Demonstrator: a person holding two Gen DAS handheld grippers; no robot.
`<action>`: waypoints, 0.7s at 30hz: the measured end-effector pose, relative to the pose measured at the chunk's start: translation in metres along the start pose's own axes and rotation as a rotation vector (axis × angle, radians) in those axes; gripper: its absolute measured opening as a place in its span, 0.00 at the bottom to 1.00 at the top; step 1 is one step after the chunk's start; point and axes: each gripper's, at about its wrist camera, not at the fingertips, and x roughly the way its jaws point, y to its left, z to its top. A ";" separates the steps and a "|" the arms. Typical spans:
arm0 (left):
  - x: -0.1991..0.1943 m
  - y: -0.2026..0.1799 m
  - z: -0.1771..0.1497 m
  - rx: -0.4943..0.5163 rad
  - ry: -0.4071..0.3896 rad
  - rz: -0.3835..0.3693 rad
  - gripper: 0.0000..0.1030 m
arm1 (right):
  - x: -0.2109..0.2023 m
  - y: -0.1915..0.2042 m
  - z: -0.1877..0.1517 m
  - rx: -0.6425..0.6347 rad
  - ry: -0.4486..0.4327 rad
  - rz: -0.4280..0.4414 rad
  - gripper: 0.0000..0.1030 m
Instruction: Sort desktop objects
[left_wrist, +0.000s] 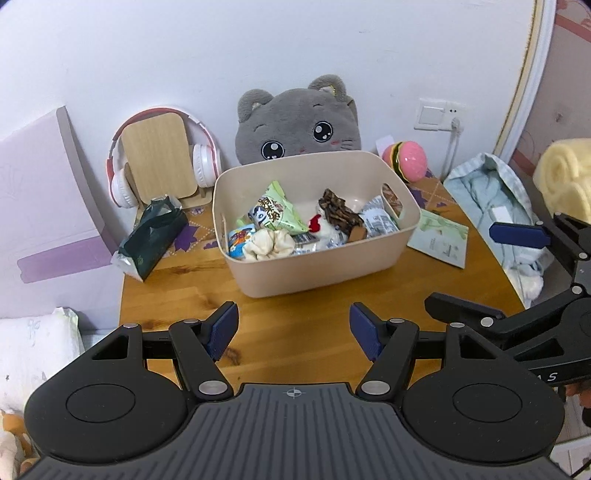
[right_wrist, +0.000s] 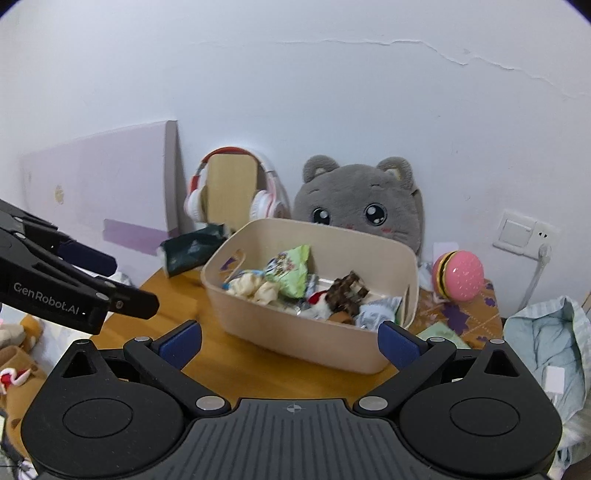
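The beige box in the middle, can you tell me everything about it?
The beige box looks like smooth plastic, open-topped with rounded corners and a handle slot in its end wall. It stands upright on the wooden table, in front of the grey cat plush. Inside lie snack packets, including a green one, and a cream scrunchie. Neither hand-held gripper touches it.

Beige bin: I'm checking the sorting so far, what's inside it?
The beige bin holds a green snack packet, a cream scrunchie and other wrappers; anything beneath is covered.
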 end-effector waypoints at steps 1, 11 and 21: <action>-0.004 -0.001 -0.002 0.003 0.001 0.003 0.66 | -0.005 0.003 -0.001 -0.006 0.001 -0.003 1.00; -0.048 -0.004 -0.028 0.034 -0.013 -0.040 0.66 | -0.045 0.027 -0.006 -0.018 0.000 -0.010 1.00; -0.081 -0.001 -0.045 0.040 -0.007 -0.085 0.66 | -0.077 0.041 -0.012 -0.006 0.020 -0.028 1.00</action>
